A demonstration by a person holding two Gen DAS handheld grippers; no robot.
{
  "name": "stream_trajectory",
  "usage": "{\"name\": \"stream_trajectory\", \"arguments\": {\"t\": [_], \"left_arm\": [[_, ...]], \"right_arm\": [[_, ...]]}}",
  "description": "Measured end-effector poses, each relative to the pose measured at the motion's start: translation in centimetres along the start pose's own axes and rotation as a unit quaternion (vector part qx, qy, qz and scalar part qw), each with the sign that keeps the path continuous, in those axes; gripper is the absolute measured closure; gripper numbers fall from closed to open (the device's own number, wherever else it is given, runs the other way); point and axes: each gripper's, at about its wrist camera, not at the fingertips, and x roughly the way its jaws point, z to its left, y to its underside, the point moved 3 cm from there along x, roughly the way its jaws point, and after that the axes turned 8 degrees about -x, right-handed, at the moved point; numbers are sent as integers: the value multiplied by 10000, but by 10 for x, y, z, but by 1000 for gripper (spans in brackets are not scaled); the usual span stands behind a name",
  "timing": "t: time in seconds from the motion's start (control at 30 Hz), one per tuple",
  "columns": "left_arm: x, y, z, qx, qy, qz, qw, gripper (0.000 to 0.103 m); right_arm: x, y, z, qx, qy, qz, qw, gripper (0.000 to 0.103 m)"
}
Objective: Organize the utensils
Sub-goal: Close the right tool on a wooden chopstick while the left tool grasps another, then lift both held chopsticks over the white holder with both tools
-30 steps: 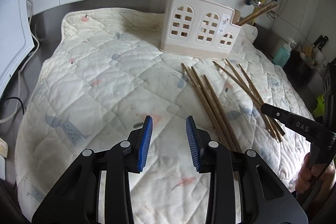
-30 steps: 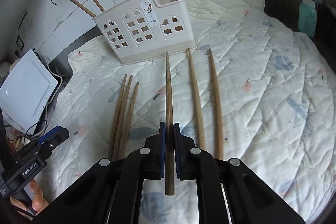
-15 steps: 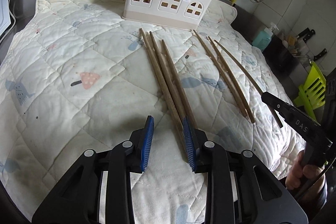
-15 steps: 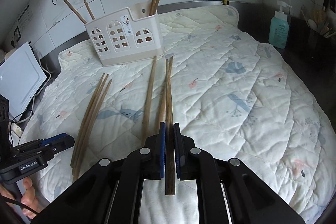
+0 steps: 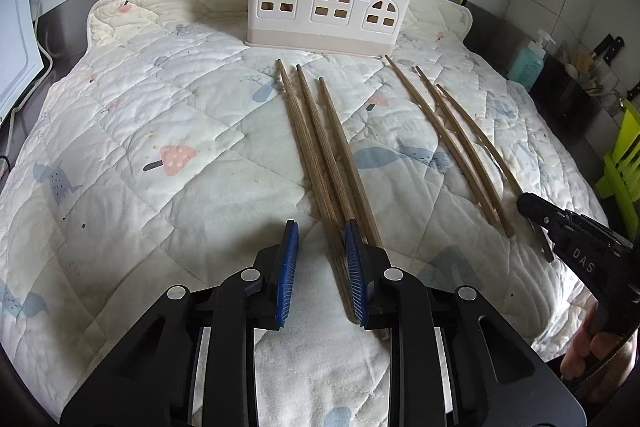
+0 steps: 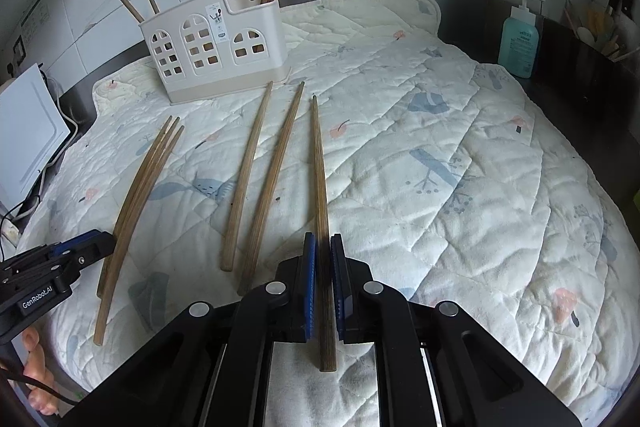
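A cream utensil holder [image 5: 326,1] [image 6: 218,45] stands at the back of the quilted mat and holds a few chopsticks. Three wooden chopsticks [image 5: 320,151] lie in a bundle in front of it; their near ends sit at my left gripper [image 5: 320,247], which is open with its right finger beside them. My right gripper [image 6: 322,255] is shut on one chopstick [image 6: 319,163] that points toward the holder. Two more chopsticks [image 6: 264,175] lie left of it. The left bundle also shows in the right wrist view [image 6: 140,187].
The quilted mat [image 5: 140,147] covers a steel counter. A white appliance [image 6: 28,131] stands at the left, a teal soap bottle [image 6: 520,39] at the back right. Tiled wall and pipes run behind.
My left gripper has moved forward and right to the near ends of the three-chopstick bundle. My right gripper, still holding its chopstick, has drawn back and lifted, then lowered toward the mat.
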Motion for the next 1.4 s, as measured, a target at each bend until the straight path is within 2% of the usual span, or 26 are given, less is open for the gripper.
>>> {"name": "stream_trajectory", "arguments": {"t": [0.07,0.23,0.47,0.6,0.7,0.8,1.1,1.4], "left_arm": [[3,-1,-2,-39,-75,24,10000,85],[7,1,-7,130,-372,-96,9992,89],[8,-2,-3,96,-131,65,9998,88],[7,-1,-5,147,-170,11,9997,89],[5,-3,-1,88,-3,59,9999,93],[3,-4,4,38,160,113,9998,94],[-10,-13,19,-51,298,-15,9995,97],[-44,-39,26,-57,427,-639,9970,98]], "right_arm": [[-1,1,0,-14,-6,-21,10000,94],[-6,7,0,-119,11,-51,9999,87],[-12,15,2,-230,32,-178,9996,84],[-14,19,6,-377,162,-257,9988,85],[-15,20,7,-483,285,-275,9980,95],[-20,17,4,-413,243,-332,9983,96],[-66,-15,9,-632,288,-962,9929,96],[-108,-64,17,-810,133,-1700,9820,96]]}}
